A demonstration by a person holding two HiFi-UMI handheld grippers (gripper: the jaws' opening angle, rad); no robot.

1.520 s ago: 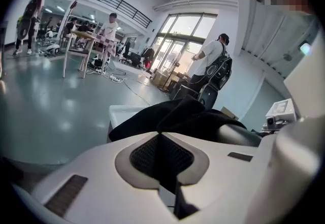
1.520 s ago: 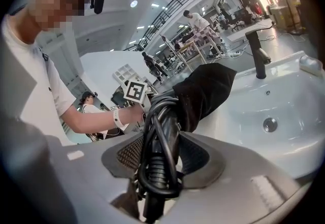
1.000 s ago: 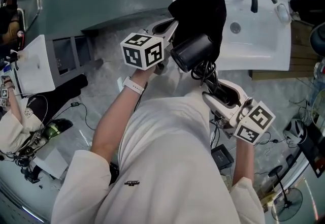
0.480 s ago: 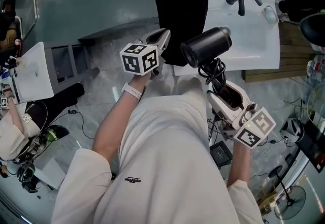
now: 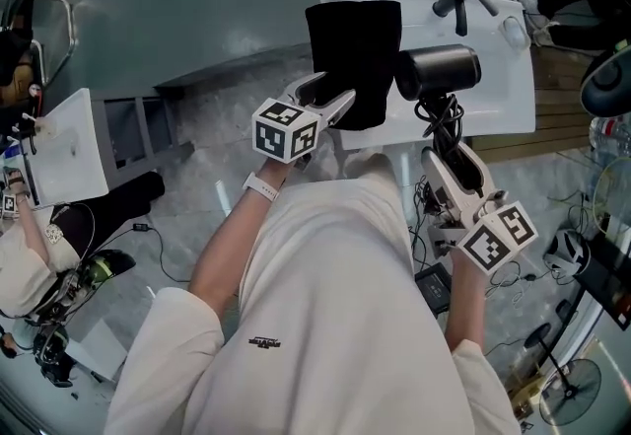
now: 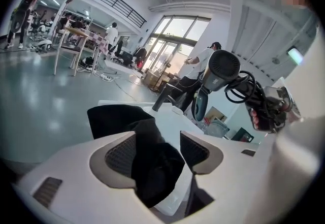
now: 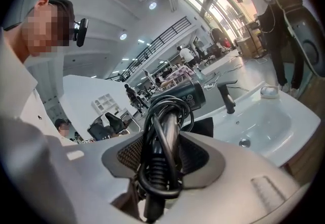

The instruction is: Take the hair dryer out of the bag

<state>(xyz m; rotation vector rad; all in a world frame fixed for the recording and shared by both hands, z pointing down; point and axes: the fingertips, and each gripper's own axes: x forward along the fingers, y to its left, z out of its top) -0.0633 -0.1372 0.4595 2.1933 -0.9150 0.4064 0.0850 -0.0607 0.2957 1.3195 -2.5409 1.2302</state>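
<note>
The black bag (image 5: pixel 355 58) drapes over the left rim of the white sink (image 5: pixel 498 93). My left gripper (image 5: pixel 330 106) is at the bag's lower edge. Its jaws are opening, and a loose fold of the bag (image 6: pixel 152 164) still hangs between the pads without being pinched. The black hair dryer (image 5: pixel 439 70) is clear of the bag and hangs in the air over the sink. My right gripper (image 5: pixel 444 149) is shut on its handle and coiled cord (image 7: pixel 165 141). The barrel (image 7: pixel 188 95) points left. From the left gripper view the dryer (image 6: pixel 221 68) shows up high on the right.
A black faucet (image 5: pixel 460 1) stands at the sink's back, with a drain (image 7: pixel 245 142) in the basin. On the floor to the left are a white cabinet (image 5: pixel 59 142) and a seated person (image 5: pixel 30 255). Cables and a fan (image 5: pixel 562 394) lie to the right.
The dryer came fully out of the bag and moved right and up over the sink. The bag dropped flat onto the sink rim. My left jaws, shut on the bag before, now stand apart.
</note>
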